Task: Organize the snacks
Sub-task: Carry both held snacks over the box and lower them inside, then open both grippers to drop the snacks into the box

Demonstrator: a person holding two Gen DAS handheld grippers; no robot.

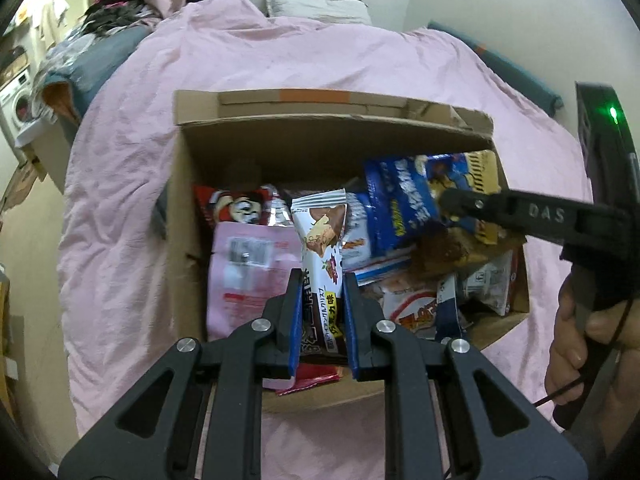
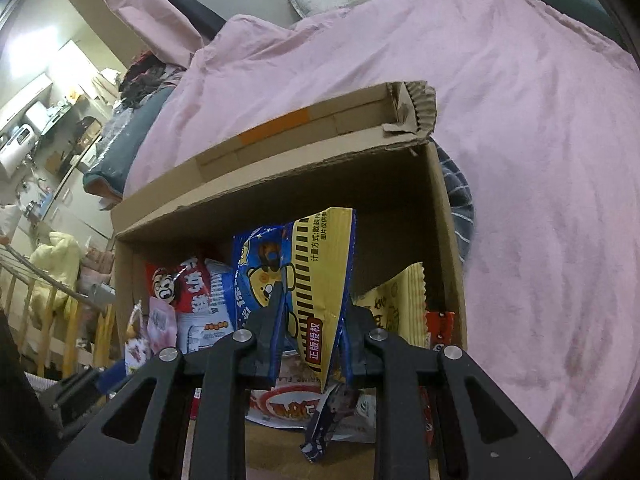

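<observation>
Left wrist view looks down into an open cardboard box (image 1: 192, 184) standing on a bed's pink duvet (image 1: 132, 168), with the left gripper (image 1: 322, 300) closed on a white-and-brown chocolate snack packet (image 1: 322, 236) held upright above the pile. To the right, the right gripper (image 1: 450, 206) reaches in level from the box's right edge, its handle wrapped by the person's right hand (image 1: 572, 344). Right wrist view shows what that angle hides: the fingers (image 2: 348, 344) pinch a blue-and-yellow bear-print bag (image 2: 316, 280), lifted above other snacks, and a yellow packet (image 2: 396, 304) leaning in the box's far right corner.
</observation>
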